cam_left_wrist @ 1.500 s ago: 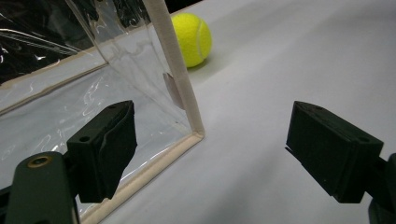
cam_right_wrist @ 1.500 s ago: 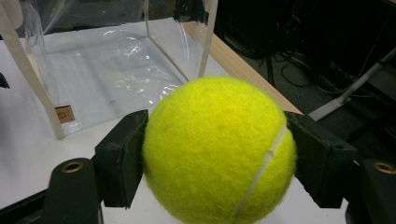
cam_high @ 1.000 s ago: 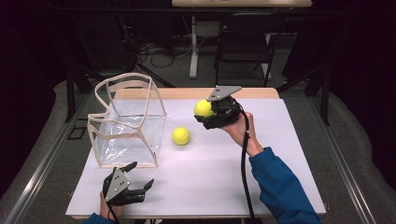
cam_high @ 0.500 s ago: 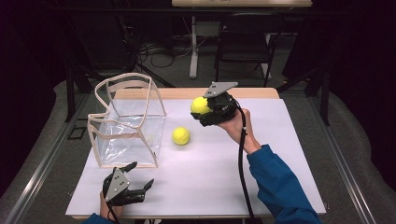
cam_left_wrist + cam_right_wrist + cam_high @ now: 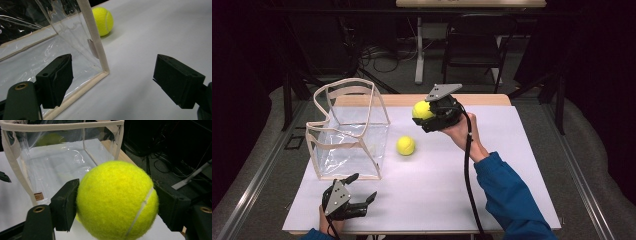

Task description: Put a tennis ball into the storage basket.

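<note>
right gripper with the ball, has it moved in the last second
Yes, slightly: the right gripper holding the tennis ball has shifted left in the high view, toward the clear bag, away from the table's right edge.

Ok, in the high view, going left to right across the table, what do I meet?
Clear bag → left gripper, near the front edge → loose tennis ball on the table → held tennis ball → right gripper, shut on it above the table.
</note>
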